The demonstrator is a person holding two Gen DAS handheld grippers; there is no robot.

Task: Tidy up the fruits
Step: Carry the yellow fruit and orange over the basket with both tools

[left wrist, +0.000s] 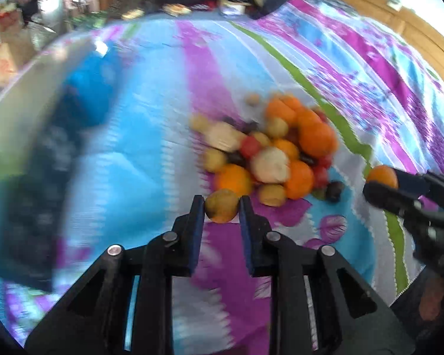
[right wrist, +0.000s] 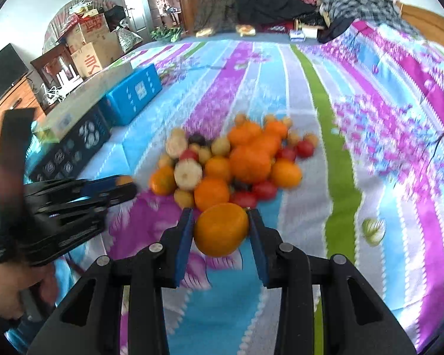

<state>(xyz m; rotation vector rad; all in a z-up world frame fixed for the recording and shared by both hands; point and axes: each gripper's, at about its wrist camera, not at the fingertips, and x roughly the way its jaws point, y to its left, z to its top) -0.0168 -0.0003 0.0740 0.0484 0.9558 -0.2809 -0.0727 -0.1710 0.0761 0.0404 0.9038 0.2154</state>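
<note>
1. Bedspread (right wrist: 325, 112), striped purple/blue/green, covers whole bed; clothes heap (right wrist: 281, 0) at far end, 12 o'clock.
2. Blue crate (right wrist: 133, 94) & dark crate (right wrist: 71, 145) side by side at bed's edge, 10 o'clock in right-wrist view; flat box (right wrist: 83, 97) lies across their tops.
3. Fruit pile (right wrist: 233, 159) mid-bed: oranges, small red, yellowish & dark fruit, all touching.
4. Right gripper (right wrist: 220, 230) closed on an orange (right wrist: 220, 229), just on the near side of pile, 6 o'clock of it.
5. Left gripper (left wrist: 222, 205) closed on a small yellowish fruit (left wrist: 222, 205), near pile's 7 o'clock edge.
</note>
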